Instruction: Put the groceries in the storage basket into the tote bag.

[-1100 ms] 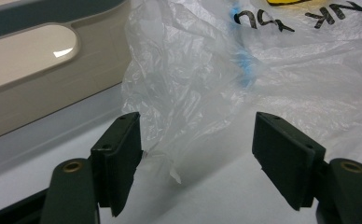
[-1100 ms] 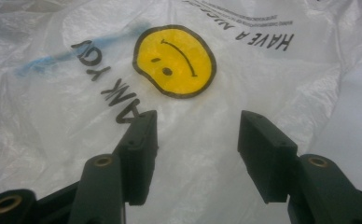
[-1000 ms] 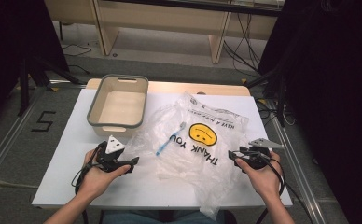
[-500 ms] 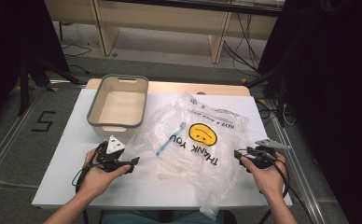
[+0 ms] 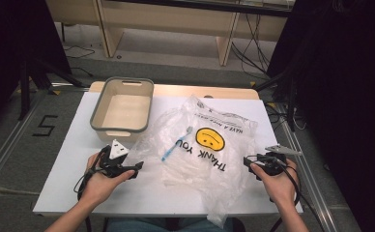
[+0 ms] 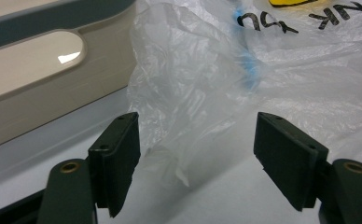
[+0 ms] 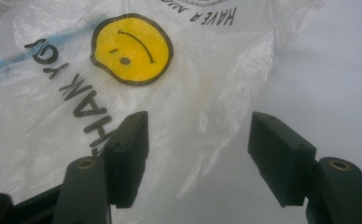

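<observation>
table (image 5: 79, 159) evenly lit from above, surroundings dark, soft high view, glare on the tub rim (image 6: 69, 56)

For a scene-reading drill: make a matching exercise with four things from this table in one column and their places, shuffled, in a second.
Things:
1. tub
2. toothbrush
3. left gripper
4. right gripper

Places:
A. inside the plastic bag
B. at the bag's right edge, jaws apart
C. far left of the table
D. at the bag's left edge, jaws apart

Pairs: 1-C, 2-A, 3-D, 4-B
</observation>
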